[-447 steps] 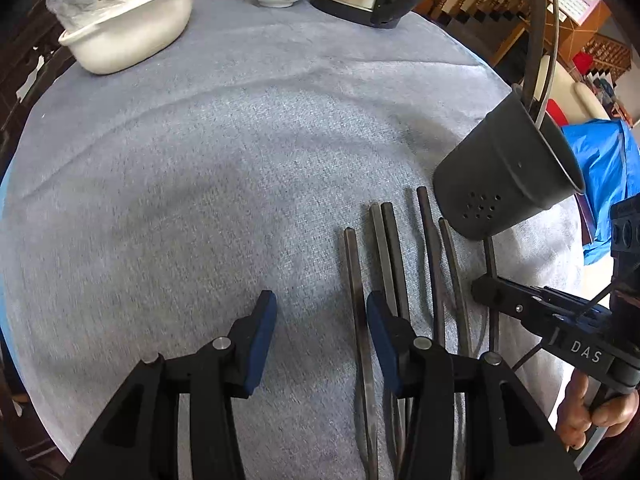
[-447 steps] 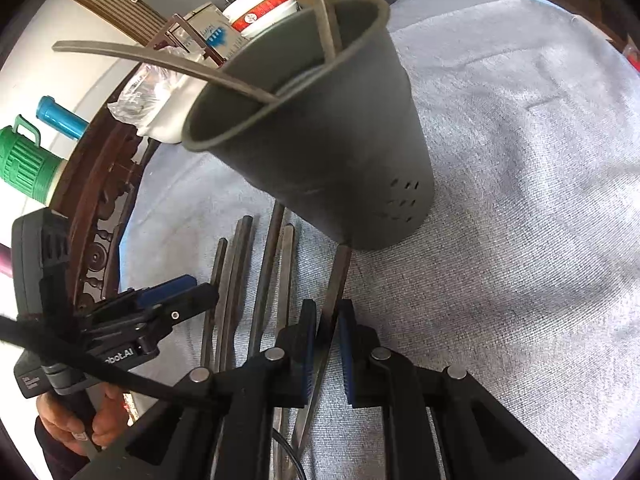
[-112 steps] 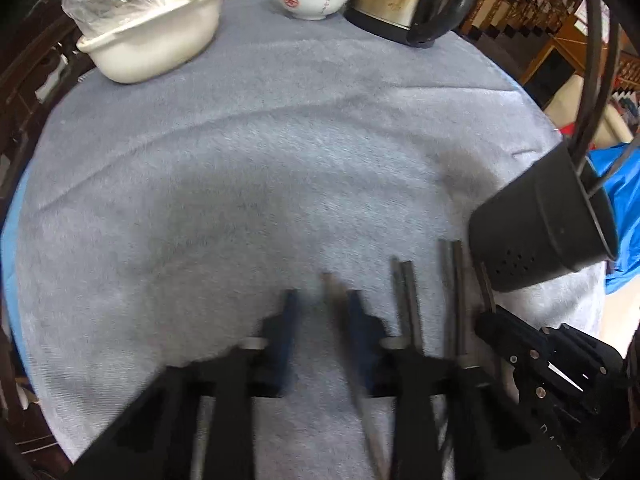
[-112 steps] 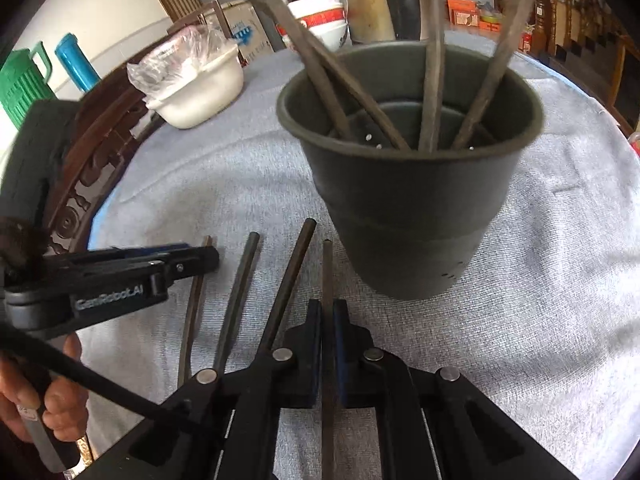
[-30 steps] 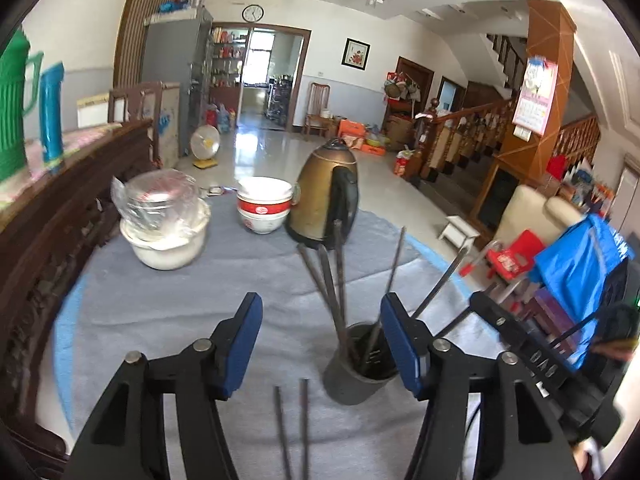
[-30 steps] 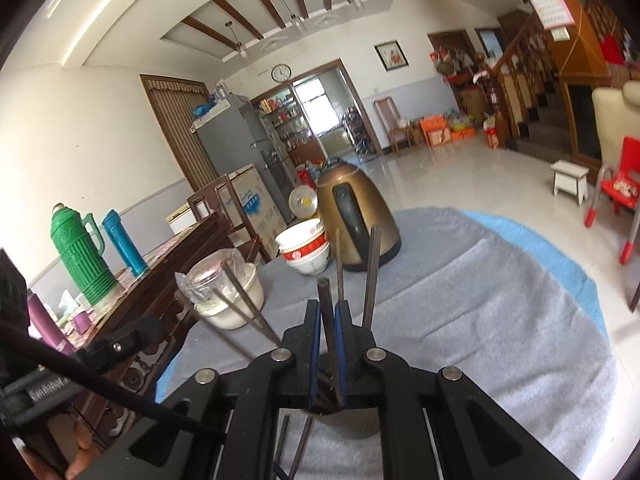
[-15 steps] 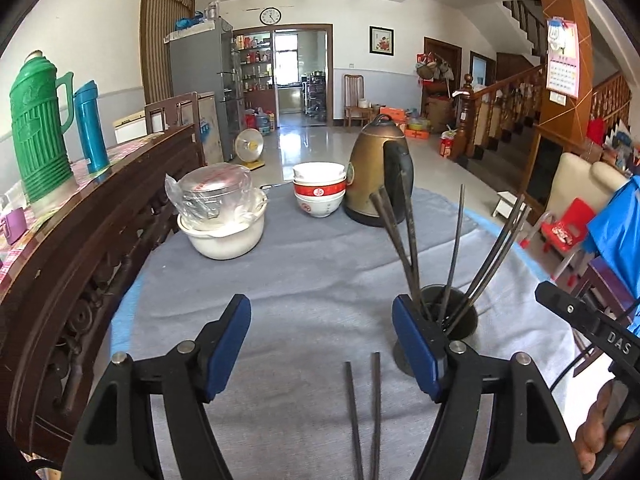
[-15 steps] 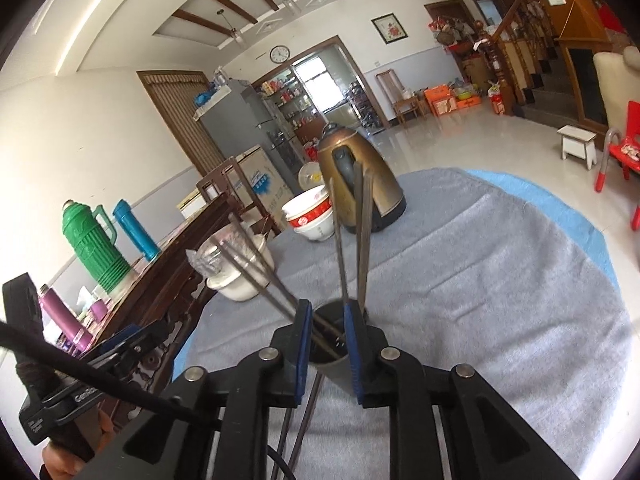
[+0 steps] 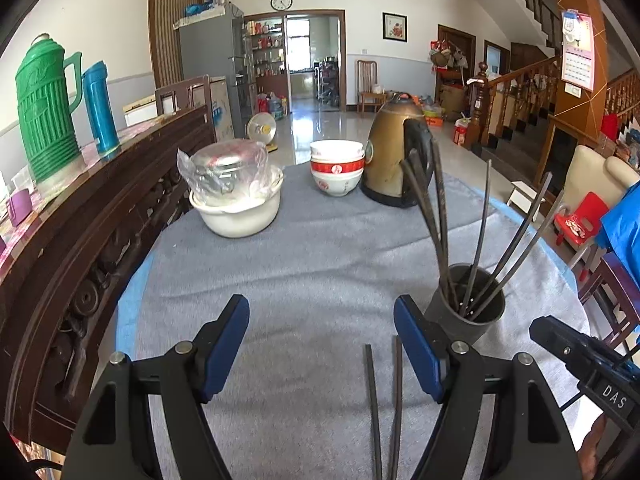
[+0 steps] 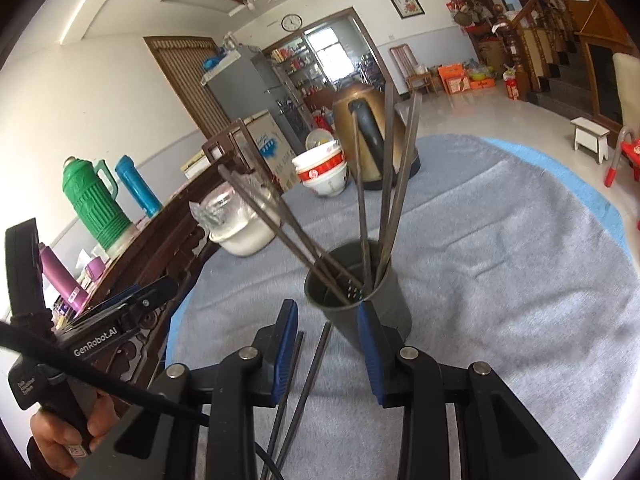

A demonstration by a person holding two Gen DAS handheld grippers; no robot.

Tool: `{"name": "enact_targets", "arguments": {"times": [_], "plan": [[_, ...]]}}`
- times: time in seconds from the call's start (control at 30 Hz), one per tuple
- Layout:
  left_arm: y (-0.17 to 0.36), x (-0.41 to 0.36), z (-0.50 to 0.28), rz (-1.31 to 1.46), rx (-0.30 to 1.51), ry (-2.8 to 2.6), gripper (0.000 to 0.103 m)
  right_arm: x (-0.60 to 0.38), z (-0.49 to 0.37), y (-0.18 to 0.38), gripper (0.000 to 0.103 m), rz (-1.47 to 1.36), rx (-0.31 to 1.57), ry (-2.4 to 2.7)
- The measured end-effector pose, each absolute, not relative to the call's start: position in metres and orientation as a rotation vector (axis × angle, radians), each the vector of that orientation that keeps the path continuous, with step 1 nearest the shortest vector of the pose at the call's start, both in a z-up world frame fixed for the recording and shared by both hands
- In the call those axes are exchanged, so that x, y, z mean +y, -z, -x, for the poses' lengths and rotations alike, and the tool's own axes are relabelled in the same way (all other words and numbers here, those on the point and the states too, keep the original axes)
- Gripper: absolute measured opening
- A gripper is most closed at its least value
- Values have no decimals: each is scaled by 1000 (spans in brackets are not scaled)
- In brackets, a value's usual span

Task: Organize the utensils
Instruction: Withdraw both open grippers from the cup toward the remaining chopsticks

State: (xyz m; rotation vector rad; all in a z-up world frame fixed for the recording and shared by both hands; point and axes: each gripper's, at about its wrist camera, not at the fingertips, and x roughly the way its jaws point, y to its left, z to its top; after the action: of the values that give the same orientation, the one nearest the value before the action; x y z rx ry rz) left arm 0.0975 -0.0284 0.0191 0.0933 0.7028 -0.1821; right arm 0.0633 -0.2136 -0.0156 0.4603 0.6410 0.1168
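Observation:
A dark grey utensil cup stands upright on the grey tablecloth, holding several dark chopsticks that fan out of it. Two more dark chopsticks lie flat on the cloth in front of the cup. My left gripper is open and empty, held above the table to the left of the cup. My right gripper is open and empty, just in front of the cup and above the two lying chopsticks.
At the far side of the table are a white basin with a plastic-wrapped bowl, stacked red-and-white bowls and a brass kettle. A dark wooden sideboard with a green flask runs along the left.
My right gripper has opened, letting go of the chopstick it held; that chopstick now stands in the cup. Both grippers have drawn back a little from the cup.

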Motion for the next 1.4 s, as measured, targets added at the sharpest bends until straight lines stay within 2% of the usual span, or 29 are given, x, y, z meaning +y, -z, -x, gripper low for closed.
{"name": "enact_targets", "arguments": {"times": [0.43,0.93,1.4], "plan": [[6,-19,-101,-102,771,168,76,-204,-69,37,35,-484,712,-149],[68,-6,-89,-134,913,180,76,-204,-66,72,35,-481,791,-120],[83,-11,-93,-181,966,161,76,-214,-50,61,35,-472,763,-123]]}}
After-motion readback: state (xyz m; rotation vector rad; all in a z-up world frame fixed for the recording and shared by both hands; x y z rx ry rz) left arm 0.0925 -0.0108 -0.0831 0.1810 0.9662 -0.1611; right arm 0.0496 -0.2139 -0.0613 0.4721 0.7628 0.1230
